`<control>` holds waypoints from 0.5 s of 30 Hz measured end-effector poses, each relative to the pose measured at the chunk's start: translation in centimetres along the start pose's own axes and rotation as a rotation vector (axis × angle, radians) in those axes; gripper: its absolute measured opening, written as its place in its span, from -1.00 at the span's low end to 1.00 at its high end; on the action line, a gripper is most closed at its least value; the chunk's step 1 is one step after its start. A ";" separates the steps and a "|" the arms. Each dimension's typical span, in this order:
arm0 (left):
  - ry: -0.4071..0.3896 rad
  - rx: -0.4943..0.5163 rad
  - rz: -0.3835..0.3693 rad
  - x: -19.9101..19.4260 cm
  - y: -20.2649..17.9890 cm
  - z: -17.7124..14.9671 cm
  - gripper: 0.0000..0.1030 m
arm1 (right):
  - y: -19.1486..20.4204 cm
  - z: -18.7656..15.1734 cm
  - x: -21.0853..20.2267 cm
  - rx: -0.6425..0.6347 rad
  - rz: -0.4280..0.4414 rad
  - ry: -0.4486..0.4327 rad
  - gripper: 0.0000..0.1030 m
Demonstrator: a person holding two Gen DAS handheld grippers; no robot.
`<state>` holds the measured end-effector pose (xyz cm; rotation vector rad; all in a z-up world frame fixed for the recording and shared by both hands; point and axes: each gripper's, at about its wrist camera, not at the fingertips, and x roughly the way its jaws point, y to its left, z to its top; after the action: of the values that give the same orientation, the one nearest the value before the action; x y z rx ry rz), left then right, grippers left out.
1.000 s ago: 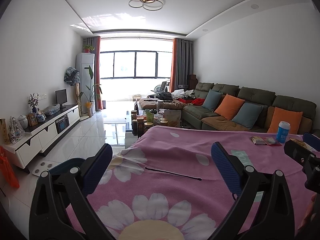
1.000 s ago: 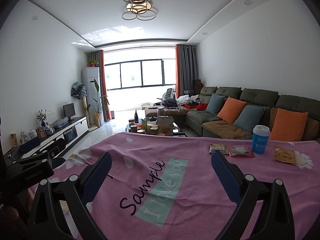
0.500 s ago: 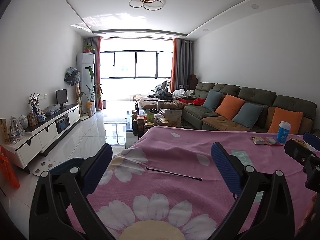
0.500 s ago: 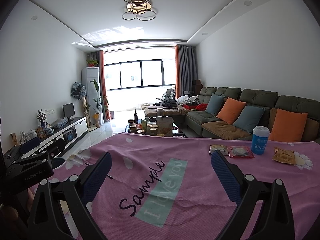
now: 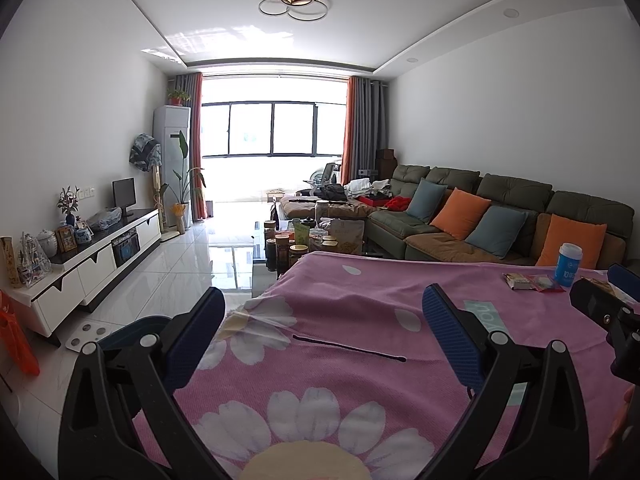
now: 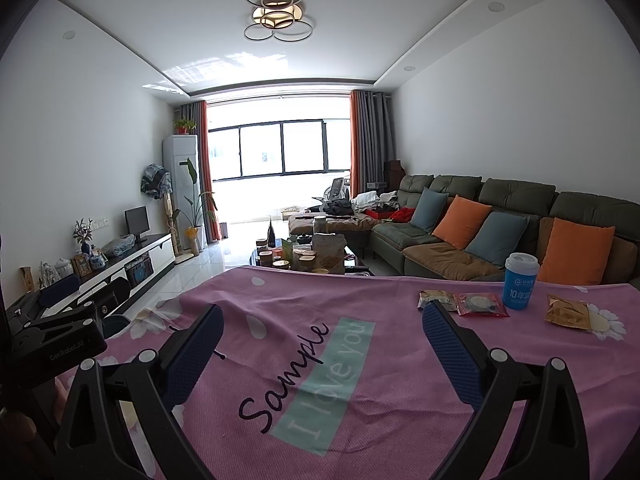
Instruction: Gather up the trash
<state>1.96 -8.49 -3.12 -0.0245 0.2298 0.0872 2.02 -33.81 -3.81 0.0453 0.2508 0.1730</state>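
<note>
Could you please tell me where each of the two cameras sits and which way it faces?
Left wrist: on the open left gripper, facing across the pink flowered cloth; the right gripper shows at the right edge.
Right wrist: on the open right gripper, facing the same way; the left gripper shows at left.
Shared: blue paper cup, green sofa.

We look from two wrist cameras set low over the pink tablecloth [image 5: 340, 312], each facing forward between its own spread blue fingers toward the far window [image 6: 280, 148]. Our left view sits nearer the table's left edge; our right view sits further right, close to the blue cup [image 6: 520, 282]. Both share the cloth, the cup, the sofa [image 5: 512, 208] and each other's gripper at the frame edge.
</note>
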 end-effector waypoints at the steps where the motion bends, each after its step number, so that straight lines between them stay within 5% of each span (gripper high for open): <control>1: 0.000 -0.001 0.000 0.0 0.0 0.0 0.89 | 0.1 -0.1 0.0 0.000 0.000 -0.001 0.87; 15: -0.002 -0.002 0.004 -0.1 0.0 0.1 0.89 | 0.0 0.0 0.0 0.000 0.000 -0.001 0.87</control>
<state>1.86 -8.51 -2.99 -0.0264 0.2277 0.0916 2.01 -33.79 -3.82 0.0456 0.2502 0.1727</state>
